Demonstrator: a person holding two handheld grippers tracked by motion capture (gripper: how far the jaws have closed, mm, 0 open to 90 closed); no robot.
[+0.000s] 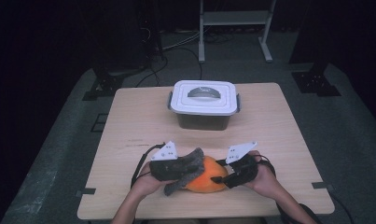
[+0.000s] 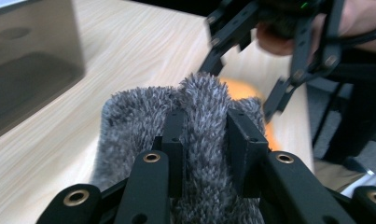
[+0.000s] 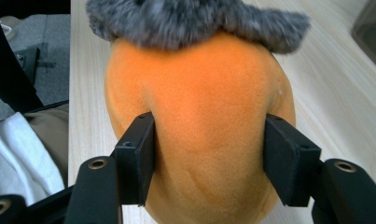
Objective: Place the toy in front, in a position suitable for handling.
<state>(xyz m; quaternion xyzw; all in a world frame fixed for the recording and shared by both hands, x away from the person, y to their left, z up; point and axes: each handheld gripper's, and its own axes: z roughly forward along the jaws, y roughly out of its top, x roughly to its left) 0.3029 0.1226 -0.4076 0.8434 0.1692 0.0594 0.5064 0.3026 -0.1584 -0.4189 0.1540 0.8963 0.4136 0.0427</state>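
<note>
High view: left gripper [image 1: 183, 170] pinches grey fuzzy cloth [image 1: 188, 163]; right gripper [image 1: 219, 177] clamps orange cushion [image 1: 205, 179].

The lidded box [image 1: 203, 105] stands at upper centre of the table [image 1: 129, 121]. At lower centre the soft ball [image 1: 205, 176] rests on the table, the furry cloth [image 1: 185, 169] draped over its left side. The left gripper [image 1: 169, 169] sits at the cloth's left, the right gripper [image 1: 223, 176] at the ball's right.
</note>
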